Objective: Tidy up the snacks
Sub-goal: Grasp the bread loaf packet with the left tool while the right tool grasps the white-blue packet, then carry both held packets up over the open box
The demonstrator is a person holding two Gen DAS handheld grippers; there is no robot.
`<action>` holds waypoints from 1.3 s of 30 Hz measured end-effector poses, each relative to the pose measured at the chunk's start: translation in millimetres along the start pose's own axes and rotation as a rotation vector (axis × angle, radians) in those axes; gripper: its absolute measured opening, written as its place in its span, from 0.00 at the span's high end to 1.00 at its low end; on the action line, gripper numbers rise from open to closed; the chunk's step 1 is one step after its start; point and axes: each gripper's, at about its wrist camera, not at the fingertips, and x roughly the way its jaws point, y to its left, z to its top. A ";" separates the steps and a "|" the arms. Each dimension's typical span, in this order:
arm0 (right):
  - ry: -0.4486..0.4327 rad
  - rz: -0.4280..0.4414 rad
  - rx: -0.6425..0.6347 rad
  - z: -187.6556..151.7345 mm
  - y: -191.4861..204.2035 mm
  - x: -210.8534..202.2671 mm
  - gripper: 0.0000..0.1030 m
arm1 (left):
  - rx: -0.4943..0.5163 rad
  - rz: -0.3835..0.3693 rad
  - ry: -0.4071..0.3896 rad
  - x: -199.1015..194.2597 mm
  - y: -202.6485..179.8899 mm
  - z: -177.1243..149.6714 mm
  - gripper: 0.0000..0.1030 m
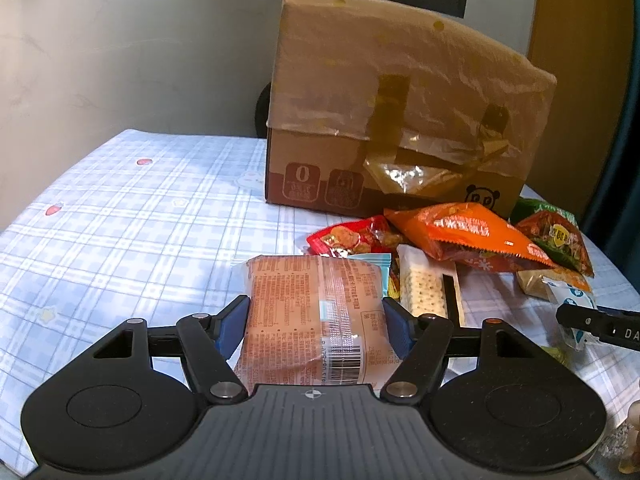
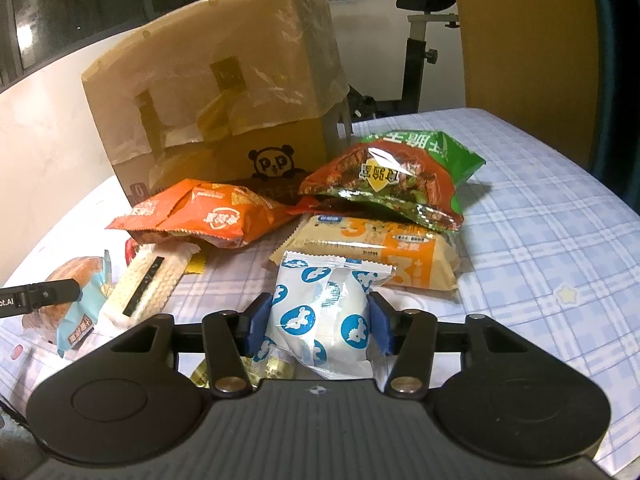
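My left gripper (image 1: 316,320) is shut on a clear-wrapped brown bun packet (image 1: 316,304), barcode side up, held over the checked tablecloth (image 1: 132,216). My right gripper (image 2: 318,320) is shut on a white packet with blue round prints (image 2: 324,312). The left gripper's finger shows at the left edge of the right wrist view (image 2: 40,296), with its bun packet (image 2: 68,292). A cardboard box (image 1: 400,112) covered with plastic film stands at the back, also in the right wrist view (image 2: 224,92). Loose snacks lie in front of it.
Before the box lie an orange bag (image 2: 208,216), a red-green bag (image 2: 400,176), a beige-orange cracker pack (image 2: 384,256), a cracker sleeve (image 2: 148,280) and a red packet (image 1: 352,236). An exercise bike (image 2: 420,40) stands behind the table.
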 end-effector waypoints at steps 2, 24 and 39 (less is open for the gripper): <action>-0.010 0.002 -0.005 1.4 1.1 -2.1 0.48 | 0.000 0.000 -0.012 -3.3 0.5 1.7 0.30; -0.201 0.059 -0.037 56.9 10.2 -49.2 0.48 | 0.021 -0.030 -0.220 -69.2 4.5 80.5 0.30; -0.369 0.165 -0.073 178.6 21.7 -51.1 0.48 | 0.109 -0.065 -0.370 -67.8 -33.3 195.3 0.30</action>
